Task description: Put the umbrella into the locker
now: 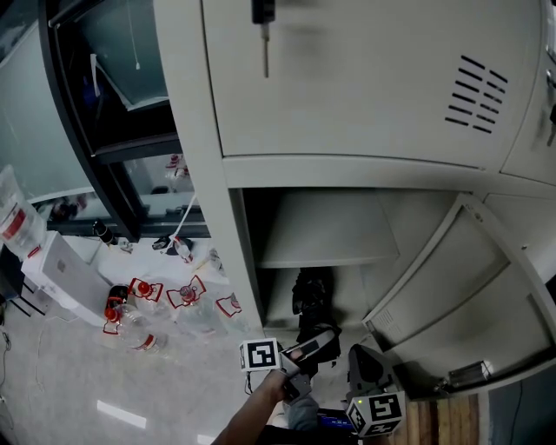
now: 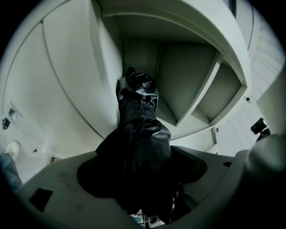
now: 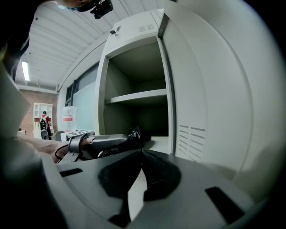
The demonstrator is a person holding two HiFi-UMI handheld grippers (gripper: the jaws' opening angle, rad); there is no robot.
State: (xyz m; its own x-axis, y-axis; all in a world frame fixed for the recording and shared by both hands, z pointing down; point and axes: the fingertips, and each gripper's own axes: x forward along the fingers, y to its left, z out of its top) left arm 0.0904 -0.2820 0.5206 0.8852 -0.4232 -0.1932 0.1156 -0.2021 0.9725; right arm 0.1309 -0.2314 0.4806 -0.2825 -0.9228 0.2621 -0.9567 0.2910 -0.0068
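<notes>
A black folded umbrella (image 1: pixel 313 300) sticks out of my left gripper (image 1: pixel 304 352), which is shut on its near end. In the left gripper view the umbrella (image 2: pixel 138 129) points up into the open grey locker (image 2: pixel 187 67), under the shelf (image 2: pixel 196 100). Its far end is at the mouth of the lower compartment (image 1: pixel 287 295). My right gripper (image 1: pixel 369 374) hovers to the right, beside the open door (image 1: pixel 460 287). The jaws of the right gripper (image 3: pixel 142 151) meet at the tips with nothing between them. The left gripper (image 3: pixel 100 143) and umbrella tip (image 3: pixel 136 134) show there.
The locker door above is closed, with a key (image 1: pixel 263 26) hanging in it. Several plastic bottles with red labels (image 1: pixel 143 304) and a white box (image 1: pixel 65 274) lie on the floor at left. A black-framed glass partition (image 1: pixel 95 130) stands behind them.
</notes>
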